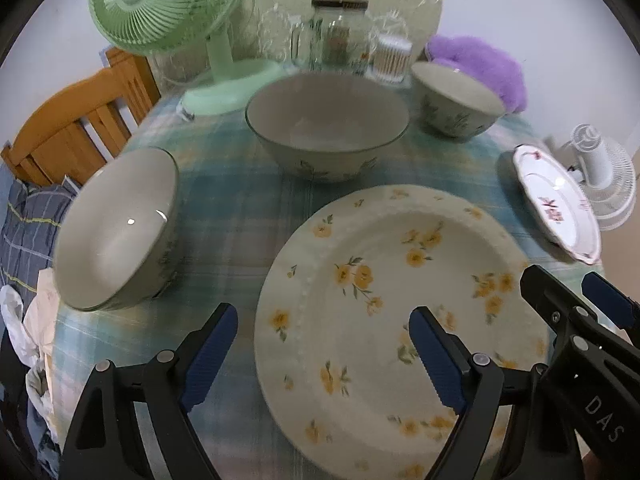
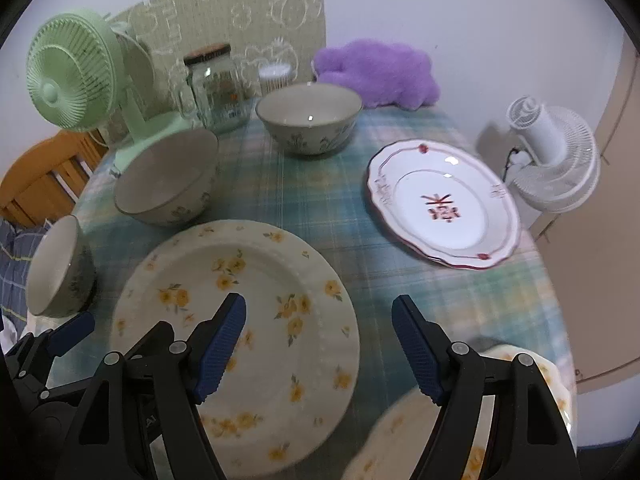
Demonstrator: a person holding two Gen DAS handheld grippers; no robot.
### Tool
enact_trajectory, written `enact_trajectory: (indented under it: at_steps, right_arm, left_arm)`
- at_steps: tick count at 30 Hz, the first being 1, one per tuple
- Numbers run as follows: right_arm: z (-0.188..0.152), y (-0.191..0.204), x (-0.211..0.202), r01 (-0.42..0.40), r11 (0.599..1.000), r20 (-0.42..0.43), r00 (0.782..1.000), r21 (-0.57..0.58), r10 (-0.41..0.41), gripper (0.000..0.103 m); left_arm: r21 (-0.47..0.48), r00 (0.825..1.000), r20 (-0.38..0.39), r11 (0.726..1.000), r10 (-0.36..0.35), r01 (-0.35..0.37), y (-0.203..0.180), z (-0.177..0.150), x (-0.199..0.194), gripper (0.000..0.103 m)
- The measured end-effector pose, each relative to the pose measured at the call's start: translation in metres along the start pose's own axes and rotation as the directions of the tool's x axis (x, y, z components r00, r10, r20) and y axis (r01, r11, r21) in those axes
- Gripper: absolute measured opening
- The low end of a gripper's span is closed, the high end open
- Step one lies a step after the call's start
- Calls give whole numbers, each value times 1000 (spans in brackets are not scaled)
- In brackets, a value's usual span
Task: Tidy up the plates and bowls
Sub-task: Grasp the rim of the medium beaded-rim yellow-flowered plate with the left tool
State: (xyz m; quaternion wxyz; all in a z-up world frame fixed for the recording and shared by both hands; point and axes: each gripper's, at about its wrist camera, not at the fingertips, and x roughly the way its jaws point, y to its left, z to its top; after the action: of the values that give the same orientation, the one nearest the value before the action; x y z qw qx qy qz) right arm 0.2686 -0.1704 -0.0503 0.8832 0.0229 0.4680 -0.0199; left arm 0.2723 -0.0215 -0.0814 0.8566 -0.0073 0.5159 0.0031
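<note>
Pale walls and a lace-patterned green hanging back a round table (image 2: pixel 320 216) under a blue-green plaid cloth. Readable writing is scarce: the letters "DAS" stand on the body of the right gripper (image 1: pixel 560 304) where it enters the left wrist view, and a white scalloped plate (image 2: pixel 444 204) carries red characters at its centre, lying flat by the table's right edge. A cream plate with yellow flowers (image 2: pixel 236 336) lies flat nearest the camera; being round, it has no long axis. The left gripper (image 1: pixel 324 344) hangs over that plate's left rim with jaws spread wide and nothing between them; the right gripper (image 2: pixel 320 340) is likewise spread and empty over its right rim. A second flowered plate (image 2: pixel 460 440) sits blurred at the near right. Three bowls stand upright: a large bowl (image 1: pixel 328 128) behind the plate, a left bowl (image 1: pixel 116 228), and a far bowl (image 1: pixel 456 100). A green fan (image 1: pixel 168 4), glass jars (image 1: pixel 340 36), a purple plush (image 2: pixel 380 72) and a white fan (image 2: pixel 556 156) crowd the back.
</note>
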Motion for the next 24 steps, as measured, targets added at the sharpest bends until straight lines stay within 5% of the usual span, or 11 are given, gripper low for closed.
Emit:
enact_trajectory:
  at_steps: [14,24]
  right_arm:
    - [9,3,62,-60,998,-100,993,-11,58,78]
    - [6,14,61,-53,999,-140,989,-9,51,77]
  left_arm:
    - [11,1000,-28,1000,3,-3,-2,5,37,82]
    - [18,999,-46,1000,-3,4,9,-1,33,79]
